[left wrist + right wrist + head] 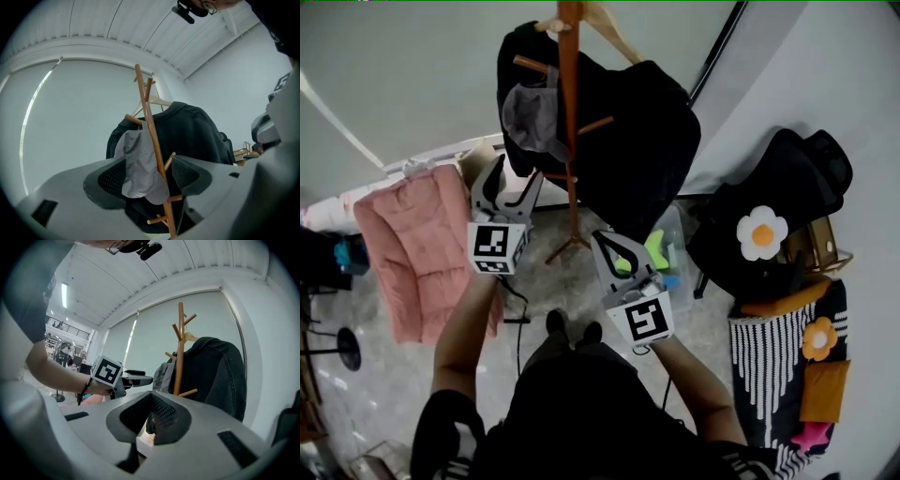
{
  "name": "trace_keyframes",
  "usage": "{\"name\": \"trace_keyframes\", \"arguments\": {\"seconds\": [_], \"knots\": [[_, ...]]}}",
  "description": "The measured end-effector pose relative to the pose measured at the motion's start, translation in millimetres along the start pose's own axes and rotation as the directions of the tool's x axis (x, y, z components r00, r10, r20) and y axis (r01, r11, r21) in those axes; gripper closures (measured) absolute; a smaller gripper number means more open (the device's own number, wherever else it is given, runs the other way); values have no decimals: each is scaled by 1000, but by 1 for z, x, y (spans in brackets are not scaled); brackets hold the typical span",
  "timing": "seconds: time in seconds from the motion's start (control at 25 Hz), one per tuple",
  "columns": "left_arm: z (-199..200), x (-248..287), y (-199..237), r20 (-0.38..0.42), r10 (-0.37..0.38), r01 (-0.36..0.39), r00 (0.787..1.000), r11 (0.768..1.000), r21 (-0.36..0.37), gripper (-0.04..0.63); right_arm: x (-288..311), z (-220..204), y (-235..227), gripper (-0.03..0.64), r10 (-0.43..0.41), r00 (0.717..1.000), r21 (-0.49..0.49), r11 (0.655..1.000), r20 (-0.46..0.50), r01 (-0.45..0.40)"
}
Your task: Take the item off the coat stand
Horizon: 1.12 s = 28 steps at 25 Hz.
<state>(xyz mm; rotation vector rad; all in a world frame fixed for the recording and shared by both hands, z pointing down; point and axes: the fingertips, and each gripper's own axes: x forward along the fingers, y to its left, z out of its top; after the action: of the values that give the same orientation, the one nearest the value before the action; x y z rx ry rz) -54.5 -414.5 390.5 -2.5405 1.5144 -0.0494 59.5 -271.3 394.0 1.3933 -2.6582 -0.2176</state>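
Grey cap [530, 117] hangs on a peg of the wooden coat stand [570, 94], brim down, against the pole. A black jacket [647, 141] hangs behind it on the same stand.

My left gripper [514, 187] is raised toward the stand with its jaws wide apart and holds nothing. In the left gripper view the cap lies in line between the jaws but beyond them, not gripped; I cannot tell whether the tips touch the fabric.

My right gripper [605, 239] is lower and to the right of the pole, jaws closed together, empty.

A pink quilt [422, 244] lies on the floor to the left.
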Motion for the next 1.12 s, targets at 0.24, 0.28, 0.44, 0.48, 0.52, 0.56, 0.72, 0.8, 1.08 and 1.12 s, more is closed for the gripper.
{"name": "trace_keyframes", "arguments": {"seconds": [0.24, 0.28, 0.44, 0.48, 0.52, 0.56, 0.72, 0.8, 1.08, 1.12], "knots": [[1, 33, 38, 5, -28, 28, 1000, 1000, 9, 293, 20, 3, -3, 598, -34, 999, 23, 999, -13, 34], [0, 38, 45, 2, -28, 28, 1000, 1000, 9, 293, 23, 4, -3, 598, -37, 999, 26, 999, -12, 37], [-8, 60, 65, -14, -44, 45, 999, 999, 16, 293, 31, 1, -5, 598, -44, 999, 37, 998, -24, 44], [-8, 66, 68, -13, -50, 50, 999, 999, 19, 293, 33, 0, -6, 598, -43, 999, 35, 998, -30, 44], [-8, 71, 72, -12, -55, 55, 998, 998, 21, 293, 35, -1, -6, 598, -42, 999, 32, 999, -32, 43], [-9, 76, 75, -12, -62, 62, 998, 998, 21, 293, 37, -1, -5, 598, -40, 999, 31, 999, -31, 41], [-15, 93, 81, -27, -109, 109, 994, 994, 2, 293, 45, 0, -3, 598, -33, 999, 43, 998, -25, 34], [-19, 99, 80, -41, -134, 135, 990, 991, 6, 293, 48, 1, -3, 598, -34, 999, 51, 998, -22, 35], [-23, 112, 82, -51, -167, 168, 985, 985, 24, 384, 51, -2, -4, 598, -31, 999, 55, 998, -22, 32], [-24, 113, 83, -53, -166, 168, 985, 985, 25, 394, 51, -3, -4, 598, -31, 999, 54, 998, -24, 32]]}}
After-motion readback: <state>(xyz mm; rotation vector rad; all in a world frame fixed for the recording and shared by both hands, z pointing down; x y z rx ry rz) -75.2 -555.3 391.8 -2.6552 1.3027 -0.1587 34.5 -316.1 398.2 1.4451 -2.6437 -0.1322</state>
